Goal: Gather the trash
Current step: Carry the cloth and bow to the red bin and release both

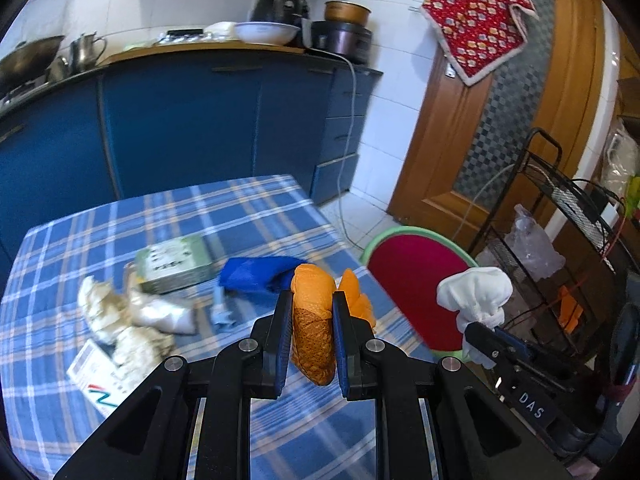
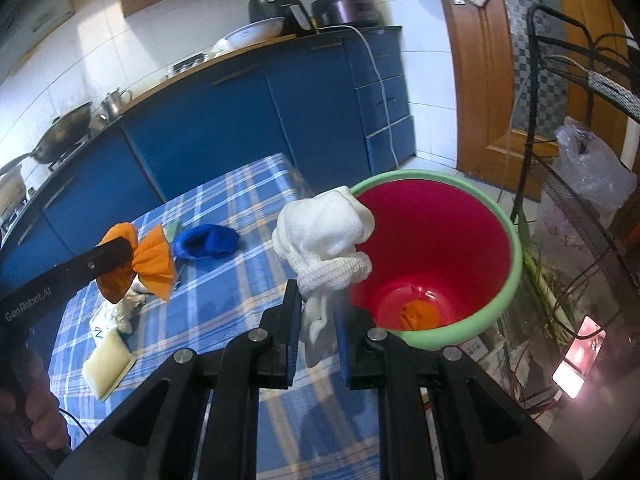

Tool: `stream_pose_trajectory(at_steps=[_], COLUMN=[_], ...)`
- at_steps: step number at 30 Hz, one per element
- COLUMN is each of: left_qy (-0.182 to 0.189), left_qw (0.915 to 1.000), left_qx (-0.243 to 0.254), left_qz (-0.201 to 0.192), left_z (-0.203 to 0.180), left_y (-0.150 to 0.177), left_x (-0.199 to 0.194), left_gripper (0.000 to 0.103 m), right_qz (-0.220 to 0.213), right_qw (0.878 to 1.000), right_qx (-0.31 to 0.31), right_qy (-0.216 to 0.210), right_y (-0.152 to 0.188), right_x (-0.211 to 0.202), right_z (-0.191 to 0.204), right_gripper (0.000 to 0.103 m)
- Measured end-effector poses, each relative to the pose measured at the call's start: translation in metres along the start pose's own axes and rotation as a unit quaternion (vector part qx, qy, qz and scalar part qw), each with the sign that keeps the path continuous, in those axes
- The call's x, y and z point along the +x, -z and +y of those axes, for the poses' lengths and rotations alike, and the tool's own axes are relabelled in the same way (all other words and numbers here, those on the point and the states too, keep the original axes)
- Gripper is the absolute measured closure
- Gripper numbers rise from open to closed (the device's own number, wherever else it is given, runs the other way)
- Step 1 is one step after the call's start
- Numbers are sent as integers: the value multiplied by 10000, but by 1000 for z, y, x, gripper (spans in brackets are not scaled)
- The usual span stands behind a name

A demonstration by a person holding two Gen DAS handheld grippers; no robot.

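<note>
My left gripper [image 1: 311, 310] is shut on a crumpled orange cloth [image 1: 314, 312], held above the right part of the blue plaid table [image 1: 260, 216]. In the right wrist view that orange cloth [image 2: 154, 264] bulges on both sides of the left gripper [image 2: 120, 254]. My right gripper [image 2: 320, 312] is shut on a knotted white cloth [image 2: 324, 232], held just left of the rim of the red bin with a green rim [image 2: 440, 248]. An orange piece lies at the bin's bottom. The white cloth [image 1: 476, 292] and right gripper [image 1: 486, 334] also show in the left wrist view, in front of the bin [image 1: 412, 280].
On the table lie a blue cloth [image 1: 256, 276], a green box [image 1: 176, 266], crumpled whitish wrappers [image 1: 120, 320] and a printed white carton [image 1: 96, 380]. A pale sponge pad [image 2: 108, 364] sits near the table's front. Blue cabinets [image 1: 180, 120] stand behind; a black wire rack [image 1: 568, 208] stands right of the bin.
</note>
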State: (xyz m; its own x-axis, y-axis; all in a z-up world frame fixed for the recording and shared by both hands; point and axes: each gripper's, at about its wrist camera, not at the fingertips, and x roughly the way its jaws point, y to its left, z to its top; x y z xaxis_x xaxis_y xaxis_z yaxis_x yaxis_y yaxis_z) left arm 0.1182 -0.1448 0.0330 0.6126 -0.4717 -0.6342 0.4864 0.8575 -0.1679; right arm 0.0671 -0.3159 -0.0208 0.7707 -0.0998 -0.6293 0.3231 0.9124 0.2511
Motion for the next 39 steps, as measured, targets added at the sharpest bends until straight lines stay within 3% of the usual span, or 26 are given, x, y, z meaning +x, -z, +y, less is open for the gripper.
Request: stream_pose_trajectory(at_steps=[19,32,35,39], left_qy=[469,527,481,356], left_qw=[9963,9919,9919,9936], left_qx=[593,822,811,675], left_qz=[401,816,851,835], left_z=[-77,-107,-108,-104], left_y=[-13,-6,-4,-3], left_x=[66,120,127,128], left_gripper=[84,84,82,62], right_qz=[63,251,277,299], right_qw=[9977,9959,9958,9954], right_qx=[577,793,792,856], right_qy=[351,367,358,319], right_y=[-5,-7,-8,-8], right_x=[13,36,41,46], right_z=[-67,-104,-109,-115], right_gripper=[84,84,81,75])
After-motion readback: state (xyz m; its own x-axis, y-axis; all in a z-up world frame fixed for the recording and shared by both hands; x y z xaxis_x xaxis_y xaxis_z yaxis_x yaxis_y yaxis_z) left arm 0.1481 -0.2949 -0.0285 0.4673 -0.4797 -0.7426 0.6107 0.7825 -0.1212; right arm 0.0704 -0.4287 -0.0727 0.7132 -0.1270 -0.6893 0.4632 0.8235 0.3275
